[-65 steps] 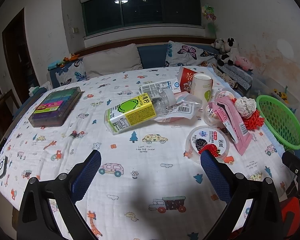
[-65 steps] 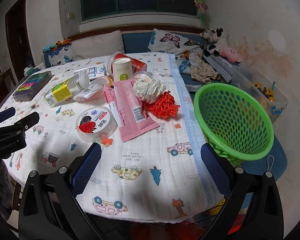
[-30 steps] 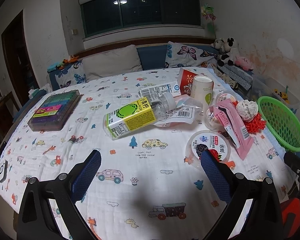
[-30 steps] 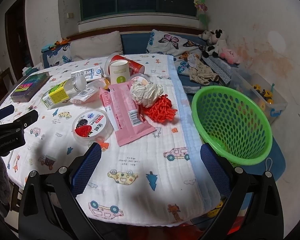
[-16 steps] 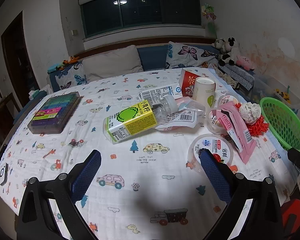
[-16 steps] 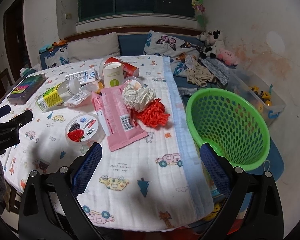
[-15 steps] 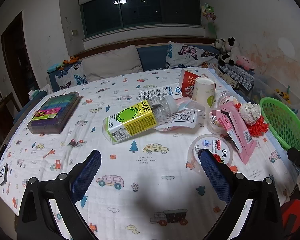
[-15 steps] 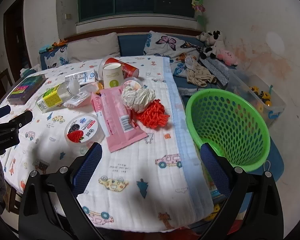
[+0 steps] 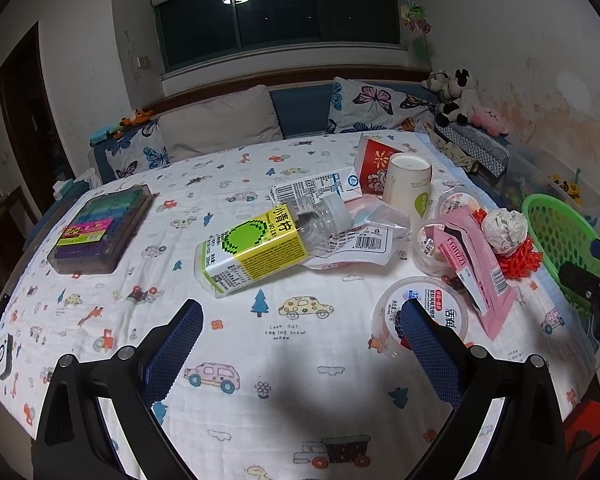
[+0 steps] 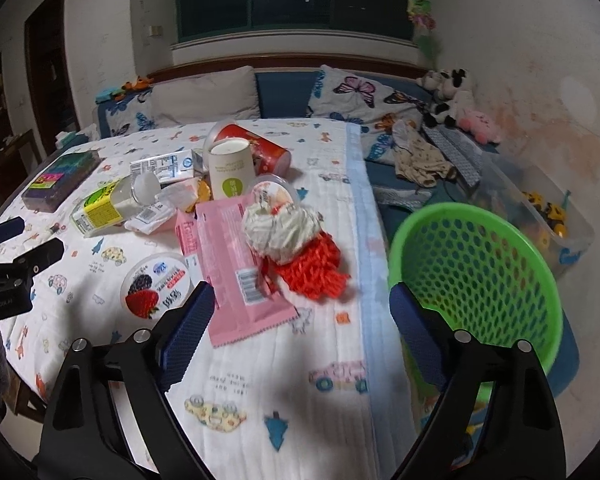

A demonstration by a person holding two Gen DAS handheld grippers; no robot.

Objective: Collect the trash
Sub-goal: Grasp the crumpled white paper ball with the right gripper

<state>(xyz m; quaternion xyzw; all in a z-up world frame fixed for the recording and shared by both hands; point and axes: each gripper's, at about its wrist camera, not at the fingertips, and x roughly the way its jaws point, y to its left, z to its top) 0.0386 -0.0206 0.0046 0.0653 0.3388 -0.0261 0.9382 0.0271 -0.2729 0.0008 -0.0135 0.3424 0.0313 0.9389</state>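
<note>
Trash lies on the patterned tablecloth (image 9: 284, 412): a plastic bottle with a yellow-green label (image 9: 256, 250), a pink wrapper (image 10: 236, 264), a white paper ball (image 10: 278, 228), red shredded netting (image 10: 314, 270), a round berry yogurt tub (image 10: 156, 286), a paper cup (image 10: 230, 174) and a red cup (image 10: 260, 148). A green mesh basket (image 10: 476, 276) stands off the table's right edge. My left gripper (image 9: 300, 344) is open above the near cloth. My right gripper (image 10: 300, 320) is open, hovering near the pink wrapper and netting.
A box of coloured pens (image 9: 100, 228) lies at the table's far left. A sofa with butterfly cushions (image 9: 372, 108) and plush toys (image 9: 452, 96) runs behind the table. A clear bin of toys (image 10: 540, 208) sits beyond the basket.
My right gripper has moved forward toward the trash pile, which now looks larger. My left gripper has shifted slightly. Both stay open.
</note>
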